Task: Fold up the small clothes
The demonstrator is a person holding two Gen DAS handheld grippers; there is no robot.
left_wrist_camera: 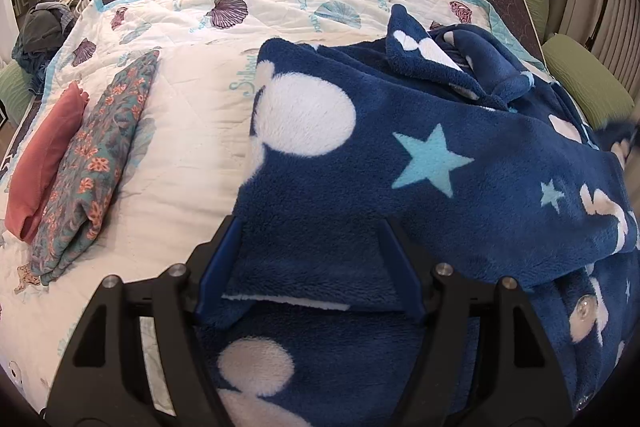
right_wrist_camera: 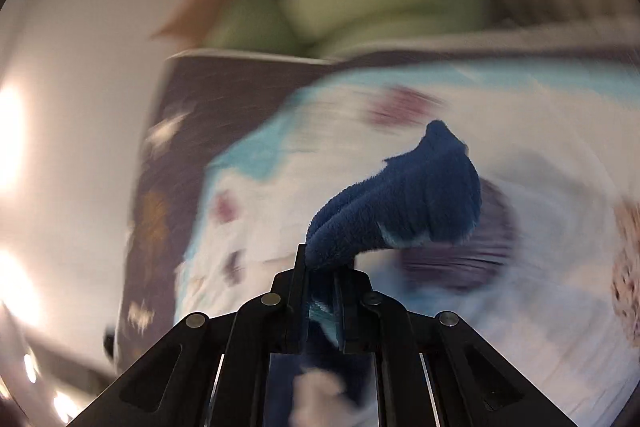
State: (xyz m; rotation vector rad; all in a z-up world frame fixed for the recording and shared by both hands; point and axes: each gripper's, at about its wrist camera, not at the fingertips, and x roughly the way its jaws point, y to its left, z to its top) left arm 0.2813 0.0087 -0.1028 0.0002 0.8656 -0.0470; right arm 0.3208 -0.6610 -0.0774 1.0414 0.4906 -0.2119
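On the quilt (left_wrist_camera: 192,115), the left gripper (left_wrist_camera: 310,247) stands wide around the blue fleece (left_wrist_camera: 400,155), not pinching it; the right gripper (right_wrist_camera: 322,267) is clamped on a fold of it.

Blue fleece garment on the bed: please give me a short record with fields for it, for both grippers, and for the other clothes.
garment: dark blue fleece garment with white shapes and light blue stars, spread rumpled over the white shell-print quilt
left gripper: fingers wide apart, fleece edge lying between them, no pinch
right gripper: fingers close together, pinching a bunched part of the blue fleece; background blurred
folded items: folded teal floral cloth and folded pink cloth, side by side on the quilt's left
unfolded pile: grey clothes, far left corner
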